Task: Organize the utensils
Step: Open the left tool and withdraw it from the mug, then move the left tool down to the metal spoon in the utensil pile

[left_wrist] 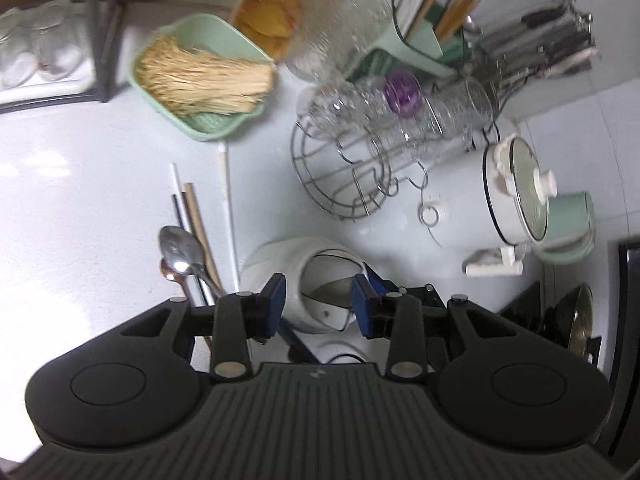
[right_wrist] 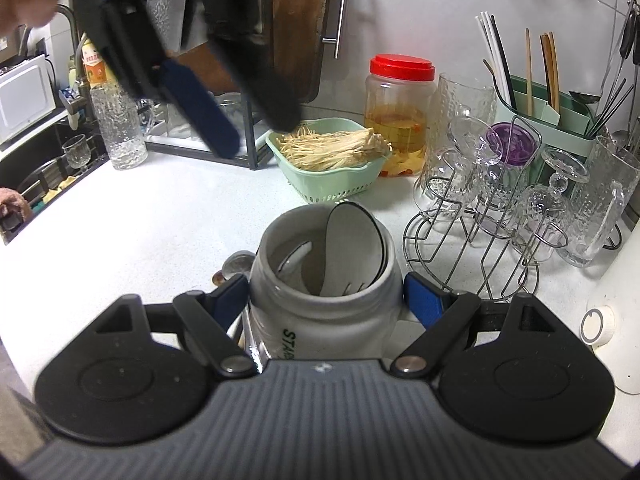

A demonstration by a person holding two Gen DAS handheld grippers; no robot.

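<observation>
A home kitchen. A white counter ahead of the right tool carries a green basket of enoki mushrooms, a red-lidded jar of pickles, a wire rack of glasses and a green caddy of chopsticks. Far left of it sit a sink and a microwave; a wooden cupboard door hangs beyond.

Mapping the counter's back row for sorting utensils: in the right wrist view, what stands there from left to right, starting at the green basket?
Green basket → red-lidded jar → wire glass rack → green utensil holder.
</observation>
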